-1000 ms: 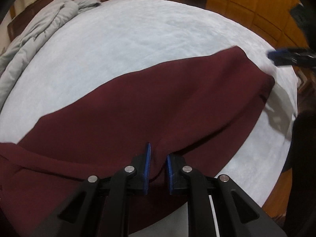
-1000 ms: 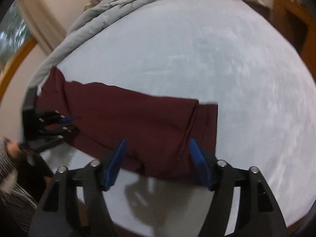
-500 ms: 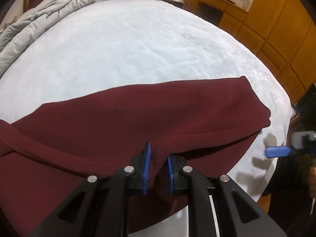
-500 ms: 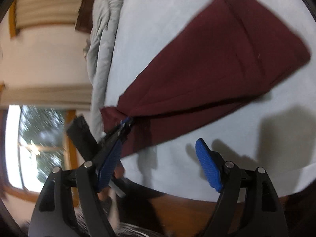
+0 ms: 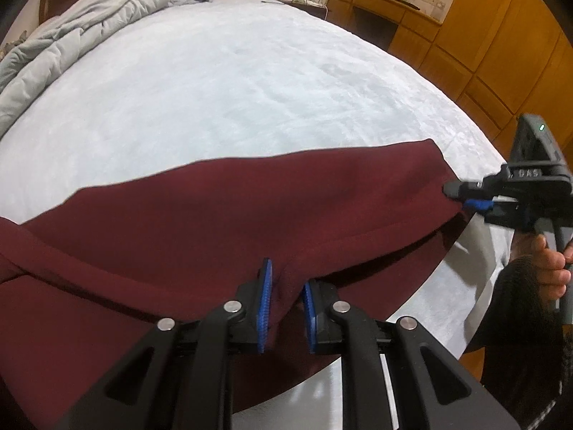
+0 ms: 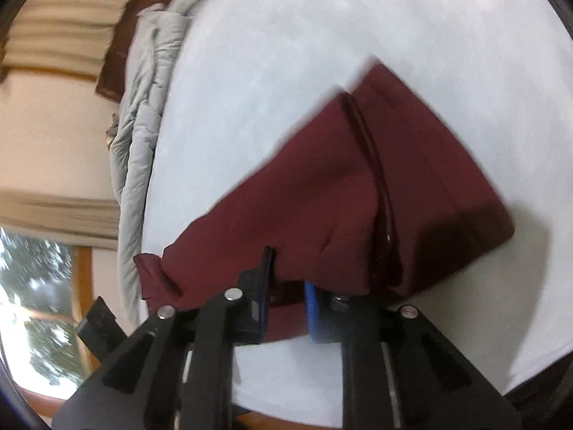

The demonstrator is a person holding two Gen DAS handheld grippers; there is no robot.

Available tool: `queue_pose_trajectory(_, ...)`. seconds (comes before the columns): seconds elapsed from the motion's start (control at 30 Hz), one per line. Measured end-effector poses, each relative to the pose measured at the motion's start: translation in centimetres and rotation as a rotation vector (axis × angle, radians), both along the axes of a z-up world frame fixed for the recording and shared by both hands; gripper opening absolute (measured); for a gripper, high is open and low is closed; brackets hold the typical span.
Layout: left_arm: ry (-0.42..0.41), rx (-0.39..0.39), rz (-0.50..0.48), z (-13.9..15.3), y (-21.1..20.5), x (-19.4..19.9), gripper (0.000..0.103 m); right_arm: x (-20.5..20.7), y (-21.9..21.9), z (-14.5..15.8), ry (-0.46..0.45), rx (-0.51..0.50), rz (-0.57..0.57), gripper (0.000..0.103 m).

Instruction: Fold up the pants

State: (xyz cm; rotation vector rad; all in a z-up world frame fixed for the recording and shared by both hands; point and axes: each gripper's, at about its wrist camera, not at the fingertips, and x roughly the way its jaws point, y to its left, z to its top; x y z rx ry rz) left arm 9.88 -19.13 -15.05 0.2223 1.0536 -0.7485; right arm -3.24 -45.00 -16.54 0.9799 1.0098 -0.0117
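Observation:
Dark red pants (image 5: 232, 222) lie folded lengthwise along the near edge of a pale blue bed (image 5: 250, 82). My left gripper (image 5: 285, 288) is shut on a pinch of the pants' near edge. My right gripper (image 6: 288, 281) is shut on the pants (image 6: 322, 197) at their other end; it shows at the right of the left wrist view (image 5: 462, 197), touching the pants' right end. The right wrist view is blurred.
A rumpled grey duvet (image 5: 71, 39) lies along the far left of the bed. Wooden cabinets (image 5: 501, 46) and a desk stand at the right. The bed's front edge (image 5: 412, 326) is just beyond my grippers. A window (image 6: 39, 304) is at left.
My right gripper swung in from open and apart to the pants' right end and closed on the cloth. My left gripper kept its grip and hardly moved.

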Motion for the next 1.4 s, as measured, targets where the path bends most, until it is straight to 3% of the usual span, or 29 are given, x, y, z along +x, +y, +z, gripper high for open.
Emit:
queue_pose_trajectory(0.2, -0.096, -0.029, -0.022, 3.7, -0.6, -2.6, 0.017, -1.7, 0.6, 6.9, -0.275, -0.267, 0.073, 0.013)
queue_pose_trajectory(0.23, -0.103, -0.030, -0.025, 3.8, -0.8, -3.1, 0.017, -1.7, 0.7, 6.9, -0.269, -0.288, 0.077, 0.013)
queue_pose_trajectory(0.4, -0.063, 0.083, -0.048, -1.0, -3.1, -4.6, 0.018, -0.6, -0.6, -0.9, 0.066, -0.257, 0.054, 0.013)
queue_pose_trajectory(0.47, -0.068, 0.115, -0.047, -2.8, -3.5, -5.0, 0.018, -0.3, 0.2, -2.3, 0.129, -0.269, 0.059, 0.012)
queue_pose_trajectory(0.53, -0.082, 0.098, -0.042, -2.9, -3.4, -5.2, 0.018, 0.1, 0.9, -1.8, 0.138, -0.331, 0.089, 0.015)
queue_pose_trajectory(0.63, -0.067, 0.086, -0.037, -2.6, -3.2, -4.8, 0.019, 1.1, 1.6, -1.5, 0.149, -0.352, 0.111, 0.024)
queue_pose_trajectory(0.7, -0.044, 0.074, -0.021, -2.3, -2.9, -4.5, 0.024, 0.9, 2.0, -1.0, 0.141, -0.338, 0.118, 0.042)
queue_pose_trajectory(0.73, -0.022, 0.063, -0.013, -2.0, -2.7, -4.3, 0.032, 0.5, 1.7, -0.6, 0.126, -0.317, 0.112, 0.057)
queue_pose_trajectory(0.77, 0.011, 0.039, -0.003, -1.7, -2.3, -4.1, 0.047, 0.2, 1.8, 0.1, 0.125, -0.326, 0.098, 0.074)
queue_pose_trajectory(0.87, 0.050, -0.043, 0.031, -0.4, -0.4, -4.2, 0.069, -1.2, 2.2, 2.1, 0.176, -0.482, 0.028, 0.078)
queue_pose_trajectory(0.93, 0.060, -0.068, 0.067, 0.9, 1.6, -4.5, 0.071, -1.8, 2.0, 3.3, 0.179, -0.521, -0.032, 0.078)
queue_pose_trajectory(1.0, 0.053, -0.077, 0.107, 1.7, 3.8, -4.5, 0.072, -2.0, 2.5, 5.1, 0.116, -0.529, -0.058, 0.080)
queue_pose_trajectory(1.1, 0.035, -0.044, 0.216, 2.4, 8.6, -3.7, 0.076, 0.4, 6.0, 6.4, -0.014, -0.453, 0.090, 0.080)
queue_pose_trajectory(1.2, 0.018, 0.016, 0.354, 2.5, 13.5, -1.9, 0.076, 4.6, 12.8, 6.1, -0.116, -0.382, 0.342, 0.080)
queue_pose_trajectory(1.33, 0.051, 0.042, 0.528, 2.3, 19.2, 0.4, 0.076, 9.2, 21.6, 4.0, -0.149, -0.320, 0.595, 0.080)
queue_pose_trajectory(1.4, 0.063, 0.047, 0.595, 2.2, 21.4, 1.4, 0.076, 10.4, 24.4, 2.9, -0.140, -0.330, 0.662, 0.080)
